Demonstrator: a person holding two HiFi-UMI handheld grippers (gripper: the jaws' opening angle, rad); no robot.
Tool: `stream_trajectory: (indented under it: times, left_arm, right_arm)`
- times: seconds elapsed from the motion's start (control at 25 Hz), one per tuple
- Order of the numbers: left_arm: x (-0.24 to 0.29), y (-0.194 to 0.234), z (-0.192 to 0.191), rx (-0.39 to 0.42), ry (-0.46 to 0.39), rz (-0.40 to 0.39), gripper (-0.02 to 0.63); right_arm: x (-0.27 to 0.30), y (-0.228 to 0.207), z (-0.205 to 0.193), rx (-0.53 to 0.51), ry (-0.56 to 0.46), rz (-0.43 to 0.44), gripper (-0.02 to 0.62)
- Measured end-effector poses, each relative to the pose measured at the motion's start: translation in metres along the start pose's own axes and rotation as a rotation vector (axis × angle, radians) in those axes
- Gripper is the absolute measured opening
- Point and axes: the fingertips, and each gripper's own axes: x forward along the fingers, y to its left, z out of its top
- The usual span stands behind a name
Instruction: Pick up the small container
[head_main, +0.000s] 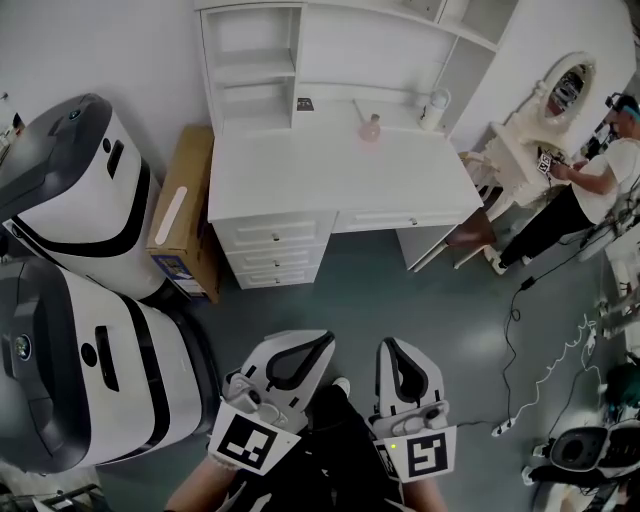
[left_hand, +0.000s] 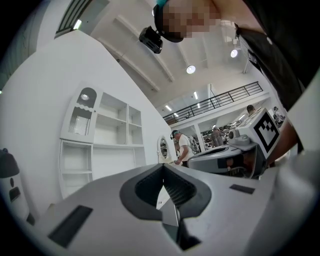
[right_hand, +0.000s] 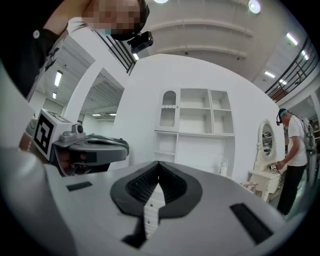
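A staged room set inside a big hall: white desk (head_main: 330, 170), vanity mirror (head_main: 568, 88), floor cables (head_main: 546, 374), mezzanine railing (left_hand: 220, 100) overhead.

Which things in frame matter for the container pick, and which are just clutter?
Job: left gripper and right gripper, both shut, empty; desk; small pink container and white bottle on it, can't tell which is the target.
Lying about: cardboard box, big machines, dark card, vanity mirror, person beside it, floor cables.
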Motion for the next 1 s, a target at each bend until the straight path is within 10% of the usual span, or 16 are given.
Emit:
stream_trajectory:
  times: [1.0]
  left_arm:
    - [0.137,-0.001,0.000,0.037,0.010,0.036,0.001]
  right_arm:
    - [0.040,-0.130,-0.010,-0.013,-0.028,0.074,0.002]
